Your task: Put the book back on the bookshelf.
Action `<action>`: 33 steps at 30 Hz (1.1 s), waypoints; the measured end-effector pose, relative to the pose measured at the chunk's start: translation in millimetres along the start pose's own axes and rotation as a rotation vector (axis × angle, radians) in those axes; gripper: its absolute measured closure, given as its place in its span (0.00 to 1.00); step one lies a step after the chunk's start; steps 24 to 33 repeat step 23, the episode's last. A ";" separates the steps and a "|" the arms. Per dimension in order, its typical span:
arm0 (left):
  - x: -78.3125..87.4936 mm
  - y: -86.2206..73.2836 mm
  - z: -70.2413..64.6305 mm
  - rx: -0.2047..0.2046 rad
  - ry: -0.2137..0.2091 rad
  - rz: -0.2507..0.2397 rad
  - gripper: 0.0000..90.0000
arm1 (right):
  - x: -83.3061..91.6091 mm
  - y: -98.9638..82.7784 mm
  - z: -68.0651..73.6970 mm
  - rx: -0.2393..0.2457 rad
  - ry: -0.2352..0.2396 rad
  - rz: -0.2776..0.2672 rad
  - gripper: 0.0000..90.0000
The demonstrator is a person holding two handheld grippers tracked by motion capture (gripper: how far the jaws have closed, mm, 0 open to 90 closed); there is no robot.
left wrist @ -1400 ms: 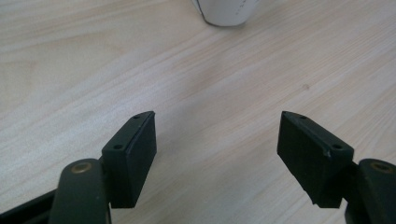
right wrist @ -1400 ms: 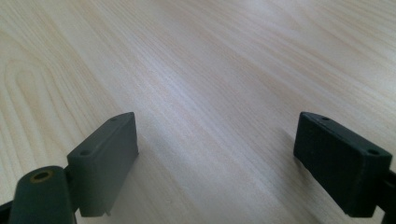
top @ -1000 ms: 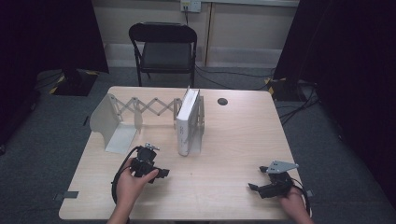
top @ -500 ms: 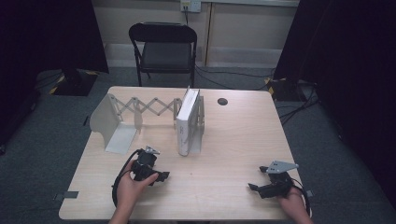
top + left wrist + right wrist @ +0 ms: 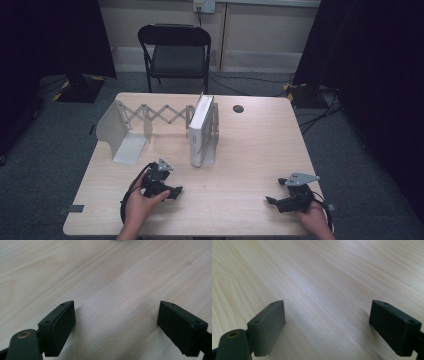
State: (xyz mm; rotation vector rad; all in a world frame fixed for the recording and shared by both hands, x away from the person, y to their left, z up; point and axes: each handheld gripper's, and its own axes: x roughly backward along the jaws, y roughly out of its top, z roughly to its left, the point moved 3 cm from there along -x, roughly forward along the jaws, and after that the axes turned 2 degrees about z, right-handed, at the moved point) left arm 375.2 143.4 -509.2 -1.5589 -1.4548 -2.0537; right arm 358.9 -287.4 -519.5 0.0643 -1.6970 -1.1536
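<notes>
- Holding my left gripper (image 5: 176,191) low over the table (image 5: 250,150) at about 7 o'clock, I see its jaws wide, having just been opening, with bare wood between them.
- My right gripper (image 5: 270,200) sits near 5 o'clock, jaws spread wide over bare wood too.
- From my left gripper, the white book (image 5: 201,131) stands upright just beyond at 1 o'clock, against the expanding bookend rack (image 5: 125,132).
</notes>
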 end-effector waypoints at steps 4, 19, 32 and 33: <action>-0.3 -1.6 -0.9 -0.016 0.006 -0.008 0.15 | 0.0 0.0 0.0 0.000 0.000 0.000 0.14; -6.0 -7.4 -6.9 -0.041 -0.008 -0.060 0.00 | -0.2 0.3 0.1 -0.007 -0.004 0.000 0.14; -5.7 -9.4 -6.3 -0.047 -0.010 -0.077 0.00 | -0.1 0.2 0.2 -0.007 -0.005 0.001 0.14; -5.7 -9.4 -6.3 -0.047 -0.010 -0.077 0.00 | -0.1 0.2 0.2 -0.007 -0.005 0.001 0.14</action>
